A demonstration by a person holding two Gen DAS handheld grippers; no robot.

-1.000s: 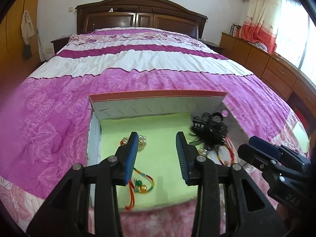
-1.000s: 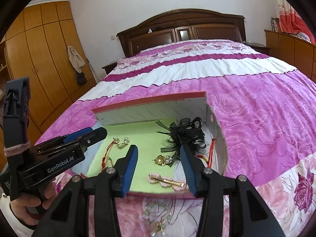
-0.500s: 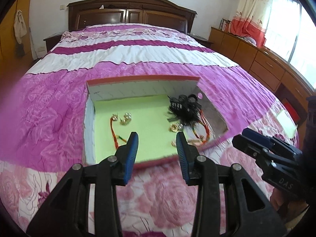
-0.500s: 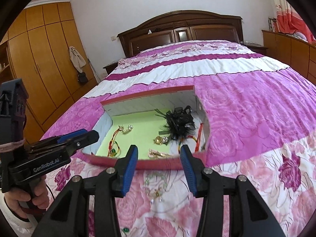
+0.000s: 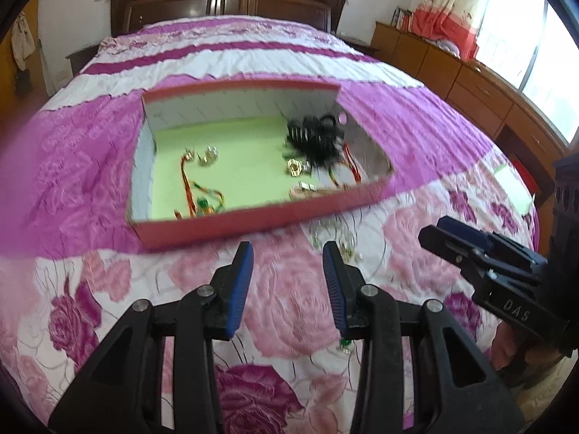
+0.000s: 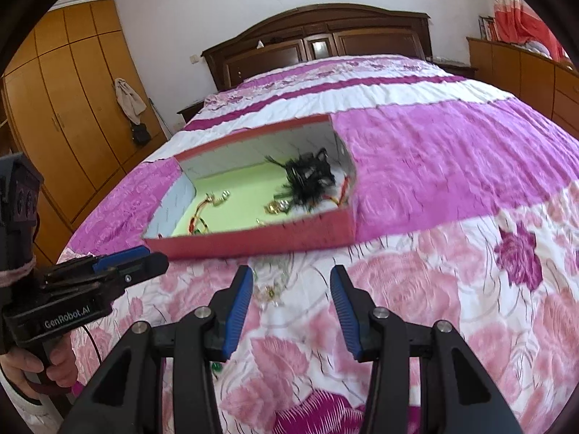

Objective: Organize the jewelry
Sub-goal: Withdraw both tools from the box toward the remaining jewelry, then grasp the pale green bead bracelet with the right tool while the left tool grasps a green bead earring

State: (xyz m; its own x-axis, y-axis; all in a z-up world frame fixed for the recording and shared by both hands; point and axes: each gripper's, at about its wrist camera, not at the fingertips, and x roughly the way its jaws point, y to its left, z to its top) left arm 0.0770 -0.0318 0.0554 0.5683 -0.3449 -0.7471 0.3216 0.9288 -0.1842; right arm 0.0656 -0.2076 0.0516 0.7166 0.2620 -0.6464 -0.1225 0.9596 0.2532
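- Loose jewelry (image 5: 334, 242) lies on the bedspread just in front of the box, so blurred and pale against the rose print that its shape cannot be made out; in the right wrist view a small gold and green bit of it (image 6: 269, 291) shows near the right gripper's left pad.
- A small green bead (image 5: 345, 342) peeks out beside the left gripper's right finger, mostly hidden by it.
- The near wall of the box (image 5: 253, 222) cuts off the lower ends of the pieces inside.
- Left gripper (image 5: 287, 285): jaws apart with nothing between them, over the bedspread short of the box.
- Right gripper (image 6: 291, 303): jaws apart, empty, also over the bedspread, near the loose jewelry.
- A hand (image 6: 36, 369) holds the left gripper's handle at the left edge of the right wrist view.
- Inside the red box on its green lining (image 5: 246, 166): a black feathery hair clip (image 5: 315, 141) at the right, a gold earring (image 5: 295, 168) beside it, a red cord bracelet (image 5: 197, 191) at the left, and small shiny pieces (image 5: 206, 155) near it.
- The bed carries a pink, purple and white bedspread (image 5: 289, 325); behind it a dark wooden headboard (image 5: 228, 0), a wardrobe (image 6: 65, 108) on one side, and low cabinets (image 5: 470, 83) under a curtained window on the other.
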